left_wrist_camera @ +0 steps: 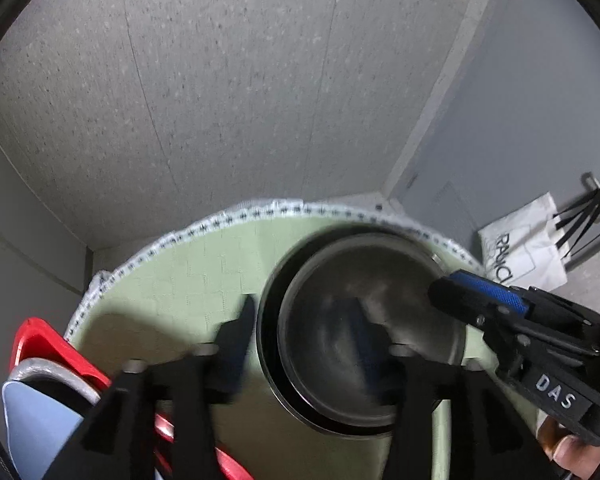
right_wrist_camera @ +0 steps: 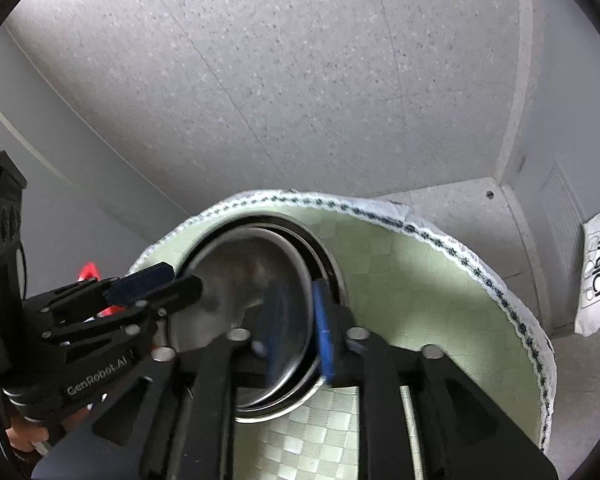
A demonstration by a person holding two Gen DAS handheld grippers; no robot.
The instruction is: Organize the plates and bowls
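Surface (right_wrist_camera: pixel 440 280): round, green checked cloth, white trim.
Room: gray speckled floor (left_wrist_camera: pixel 220 80).
Bowls (left_wrist_camera: pixel 360 340): steel, stacked, on the surface.
Left tool (left_wrist_camera: pixel 304 328): released, fingers astride near-left rim.
Right tool (right_wrist_camera: pixel 296 328): released, rim between fingers.

Your left gripper (left_wrist_camera: pixel 300 332) is a black frame of angled struts, its pivots capped with round silver screw heads, and its fingers carry blue pads (left_wrist_camera: pixel 358 320) that read dark and blurred low in the left wrist frame. At the lower left of the right wrist frame its side bears white lettering, "GenRobot.AI". Your right gripper (right_wrist_camera: pixel 298 320) is built the same: black struts, silver screws, bright blue ribbed pads (right_wrist_camera: pixel 324 332). At the lower right of the left wrist frame its black body shows white letters "DAS".
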